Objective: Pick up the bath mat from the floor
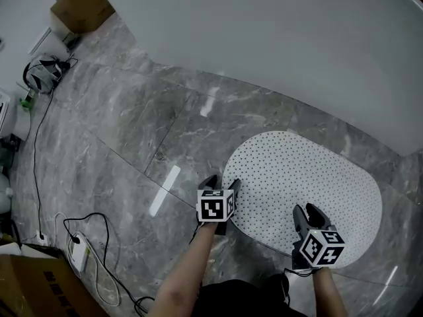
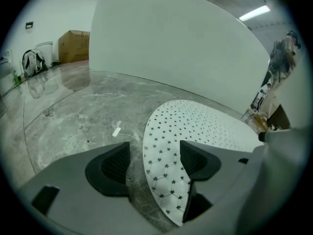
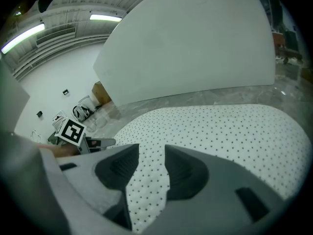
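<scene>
A white oval bath mat (image 1: 310, 177) with small black dots lies flat on the grey marble floor (image 1: 119, 144). My left gripper (image 1: 223, 182) is at the mat's left edge. In the left gripper view the left gripper (image 2: 155, 160) stands wide open, the mat (image 2: 195, 121) edge running between its pads (image 2: 115, 168) without being pressed. My right gripper (image 1: 307, 211) hovers over the mat's near edge. In the right gripper view the right gripper (image 3: 151, 168) has a narrower gap, and the mat (image 3: 220, 131) shows through it with neither pad pressing on it.
A big white curved wall (image 1: 277, 38) stands just behind the mat. A cardboard box (image 1: 82, 5) sits at the far left, another box (image 1: 33, 286) at the near left. Cables and a power strip (image 1: 79, 253) lie on the floor nearby.
</scene>
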The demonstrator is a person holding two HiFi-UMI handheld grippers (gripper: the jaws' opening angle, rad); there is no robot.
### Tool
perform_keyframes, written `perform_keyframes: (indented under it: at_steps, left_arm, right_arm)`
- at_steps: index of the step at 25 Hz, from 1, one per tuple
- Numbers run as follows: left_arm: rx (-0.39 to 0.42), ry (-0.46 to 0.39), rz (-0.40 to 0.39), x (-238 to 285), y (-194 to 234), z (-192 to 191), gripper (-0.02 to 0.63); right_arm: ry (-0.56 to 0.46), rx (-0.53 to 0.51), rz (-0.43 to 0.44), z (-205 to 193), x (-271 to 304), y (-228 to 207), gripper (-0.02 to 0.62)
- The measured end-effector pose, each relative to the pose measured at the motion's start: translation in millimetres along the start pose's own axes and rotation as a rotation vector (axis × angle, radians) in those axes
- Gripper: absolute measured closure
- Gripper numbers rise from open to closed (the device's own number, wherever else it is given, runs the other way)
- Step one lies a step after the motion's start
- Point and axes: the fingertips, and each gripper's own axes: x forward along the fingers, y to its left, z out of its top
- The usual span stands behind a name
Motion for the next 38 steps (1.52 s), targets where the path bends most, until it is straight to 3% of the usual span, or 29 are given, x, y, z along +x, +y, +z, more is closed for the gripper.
perform_keyframes:
  at_steps: [6, 16, 21, 27, 38]
  left_arm:
    - [0.079, 0.036, -0.007, 2, -19, -5, 0.279]
    - [0.113, 0.099, -0.041, 2, -30, -12, 0.298]
    - [0.159, 0.112, -0.072, 1, -54, -15, 0.391]
    - [0.183, 0.104, -0.077, 1, -83, -15, 0.572]
    - [0.167, 0.104, -0.214, -21, -142, 3, 0.583]
  right_arm:
    - [0.003, 0.024, -0.021, -4, -8, -9, 0.428]
    - [-0.026, 0.055, -0.045, -6, -22, -17, 0.428]
    - [-0.035, 0.075, -0.072, -8, -32, -27, 0.43]
    - [-0.053, 0.101, -0.133, -14, -56, -50, 0.43]
    - [-0.078, 0.215, -0.295, -48, -120, -112, 0.431]
